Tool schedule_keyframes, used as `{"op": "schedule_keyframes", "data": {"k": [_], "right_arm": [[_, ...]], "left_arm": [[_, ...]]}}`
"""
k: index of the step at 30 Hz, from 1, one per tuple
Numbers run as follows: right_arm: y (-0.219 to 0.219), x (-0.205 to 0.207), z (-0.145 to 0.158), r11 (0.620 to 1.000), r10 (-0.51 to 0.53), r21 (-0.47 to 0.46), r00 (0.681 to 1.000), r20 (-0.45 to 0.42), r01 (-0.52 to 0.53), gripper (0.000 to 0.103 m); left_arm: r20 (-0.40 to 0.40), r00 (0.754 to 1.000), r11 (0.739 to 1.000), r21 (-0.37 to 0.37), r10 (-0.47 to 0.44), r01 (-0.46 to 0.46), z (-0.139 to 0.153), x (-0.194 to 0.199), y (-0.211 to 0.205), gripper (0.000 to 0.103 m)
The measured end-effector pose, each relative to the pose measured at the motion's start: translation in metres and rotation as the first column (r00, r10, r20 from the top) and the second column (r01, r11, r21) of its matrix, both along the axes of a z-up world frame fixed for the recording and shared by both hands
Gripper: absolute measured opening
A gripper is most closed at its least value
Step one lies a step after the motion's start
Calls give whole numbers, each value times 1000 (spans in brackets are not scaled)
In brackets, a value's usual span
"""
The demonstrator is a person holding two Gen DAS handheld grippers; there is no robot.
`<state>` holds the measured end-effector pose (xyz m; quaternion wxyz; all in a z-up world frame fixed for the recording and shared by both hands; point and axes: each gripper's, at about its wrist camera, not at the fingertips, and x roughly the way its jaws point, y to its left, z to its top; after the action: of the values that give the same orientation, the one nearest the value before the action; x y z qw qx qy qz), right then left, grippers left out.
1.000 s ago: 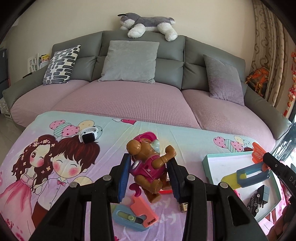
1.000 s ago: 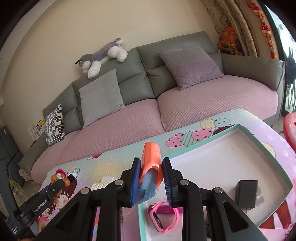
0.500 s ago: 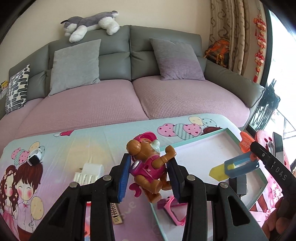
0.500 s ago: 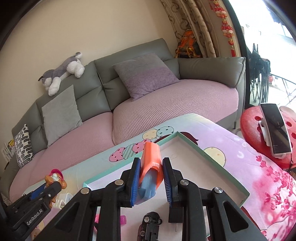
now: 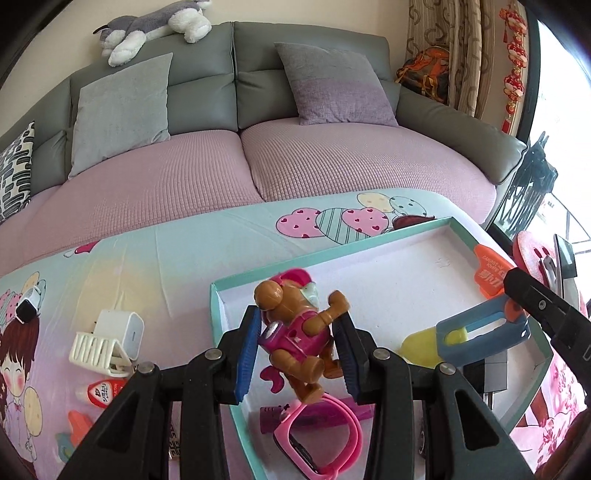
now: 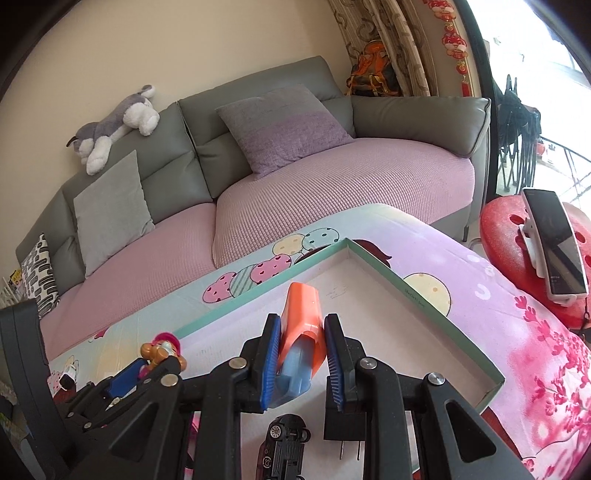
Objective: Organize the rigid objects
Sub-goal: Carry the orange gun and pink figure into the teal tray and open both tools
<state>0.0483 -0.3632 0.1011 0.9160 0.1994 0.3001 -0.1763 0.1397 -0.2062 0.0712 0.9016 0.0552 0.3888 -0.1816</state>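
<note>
Two hand-held grippers over one shallow teal-rimmed box (image 5: 373,246) that lies on a cartoon-print cloth (image 5: 166,251); a grey and pink sofa (image 5: 332,158) runs behind.

Left gripper (image 5: 299,350): blue pads clamped on one toy dog figure (image 5: 295,332), brown with a pink suit and cap, held upright above the near-left corner of the box.

Right gripper (image 6: 301,354): jaws pressed on one orange and blue clip-like tool (image 6: 299,332), orange end forward, hanging over the white floor of the box; from the left wrist view the same tool shows a yellow tip.

In the box, counted: one pink watch (image 5: 321,435) by the near edge; one purple flat piece (image 5: 314,413) under the watch strap; one black toy car (image 6: 284,448); one black plug adapter (image 6: 341,424), two prongs showing, just beside the car; four things in all that I can make out.

On the cloth left of the box, counted: one white charger (image 5: 123,328) touching one white ribbed holder (image 5: 94,349); one small red-labelled bottle (image 5: 101,391); one small black and white gadget (image 5: 27,308) further left; one orange and blue item (image 5: 75,430) at the bottom edge, partly hidden.

Sofa: three cushions in the left view, two grey, one patterned; one plush husky (image 5: 147,26) along the backrest.

Right of the table: one red stool (image 6: 509,229) carrying one phone (image 6: 554,240) in a white stand.
</note>
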Motion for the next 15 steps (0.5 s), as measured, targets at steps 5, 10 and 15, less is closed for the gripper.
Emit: {"op": "schedule_keyframes", "data": {"k": [5, 10, 15], "right_arm": [[1, 2, -1, 1000, 5, -1, 999, -33, -5, 26], [3, 4, -4, 1000, 2, -27, 996, -90, -4, 28], [2, 6, -5, 1000, 5, -29, 994, -109, -8, 42]], "left_arm": [[-1, 1000, 1000, -15, 8, -8, 0, -4, 3, 54], [-15, 999, 999, -26, 32, -33, 4, -5, 12, 62], [-31, 996, 996, -33, 82, -83, 7, -2, 26, 72]]}}
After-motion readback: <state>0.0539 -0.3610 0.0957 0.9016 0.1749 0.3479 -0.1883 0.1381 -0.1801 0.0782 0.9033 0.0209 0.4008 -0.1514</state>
